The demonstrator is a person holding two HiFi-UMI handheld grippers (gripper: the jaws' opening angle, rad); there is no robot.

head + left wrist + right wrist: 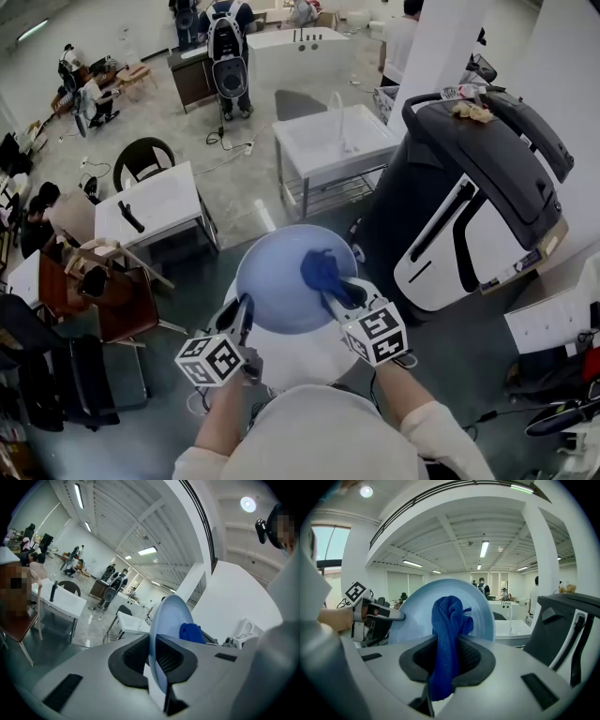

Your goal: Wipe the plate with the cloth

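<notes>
The pale blue plate (272,291) is held up in front of the person, with the left gripper's (245,314) jaws clamped tight on its near-left rim. The right gripper (336,300) is pinched shut on the bunched blue cloth (321,269), which lies over the right part of the plate's face.

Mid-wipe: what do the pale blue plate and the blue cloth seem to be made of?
The plate: likely plastic or melamine, possibly glazed ceramic; smooth, thin-rimmed, soft sheen without sharp glare. The cloth: knitted or woven fabric, perhaps microfibre; matte, with fine mesh texture and soft folds in the right gripper view.
</notes>
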